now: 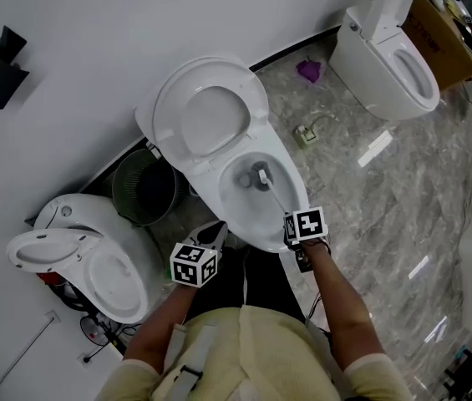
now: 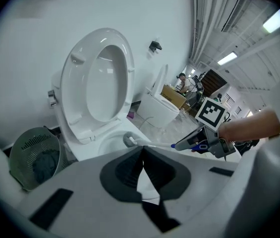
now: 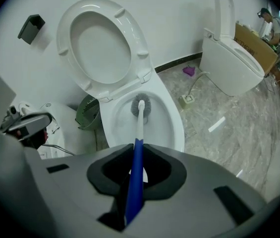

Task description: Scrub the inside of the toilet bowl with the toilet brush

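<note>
Both claws clenched: right claw (image 3: 135, 155) on toilet brush (image 3: 140, 108), left claw (image 2: 142, 150) empty; hard strokes ahead could splash past the toilet bowl (image 3: 173, 125).

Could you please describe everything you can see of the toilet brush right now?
The toilet brush has a blue grip, a white shaft and a grey bristle head. The right tongs are shut on the blue grip, holding it slanted down into the open toilet bowl, where its head sits near the bottom.

Left gripper (image 2: 142, 151), jaws together, faces the open toilet bowl (image 2: 105, 142).
</note>
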`<state>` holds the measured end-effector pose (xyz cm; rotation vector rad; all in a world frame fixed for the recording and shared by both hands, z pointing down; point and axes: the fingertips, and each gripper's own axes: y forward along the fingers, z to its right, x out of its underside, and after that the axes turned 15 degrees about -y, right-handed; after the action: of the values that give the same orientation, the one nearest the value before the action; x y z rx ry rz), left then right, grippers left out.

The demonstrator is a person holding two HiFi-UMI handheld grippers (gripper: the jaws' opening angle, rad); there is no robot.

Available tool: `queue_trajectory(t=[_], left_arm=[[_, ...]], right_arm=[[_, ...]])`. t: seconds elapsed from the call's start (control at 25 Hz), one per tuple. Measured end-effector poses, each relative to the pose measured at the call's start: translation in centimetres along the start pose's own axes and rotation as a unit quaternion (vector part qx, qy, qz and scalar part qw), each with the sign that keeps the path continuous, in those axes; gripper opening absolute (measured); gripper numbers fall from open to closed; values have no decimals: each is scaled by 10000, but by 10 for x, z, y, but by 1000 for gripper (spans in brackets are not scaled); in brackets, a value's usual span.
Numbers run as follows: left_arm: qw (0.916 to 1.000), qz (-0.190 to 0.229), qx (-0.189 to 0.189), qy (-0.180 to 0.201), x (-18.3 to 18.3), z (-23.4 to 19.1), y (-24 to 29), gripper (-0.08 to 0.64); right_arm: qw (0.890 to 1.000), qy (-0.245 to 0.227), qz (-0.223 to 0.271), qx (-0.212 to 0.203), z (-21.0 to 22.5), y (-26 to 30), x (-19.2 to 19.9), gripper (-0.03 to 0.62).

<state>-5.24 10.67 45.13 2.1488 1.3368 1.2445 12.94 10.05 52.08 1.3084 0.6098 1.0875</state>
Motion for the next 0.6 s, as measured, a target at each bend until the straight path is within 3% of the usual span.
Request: queue_trajectory(t=[0.6], left_arm=[[9983, -11, 378, 447, -19, 34, -16, 12]], right_arm=[[9987, -358, 359, 105, -10, -66, -1, 72]])
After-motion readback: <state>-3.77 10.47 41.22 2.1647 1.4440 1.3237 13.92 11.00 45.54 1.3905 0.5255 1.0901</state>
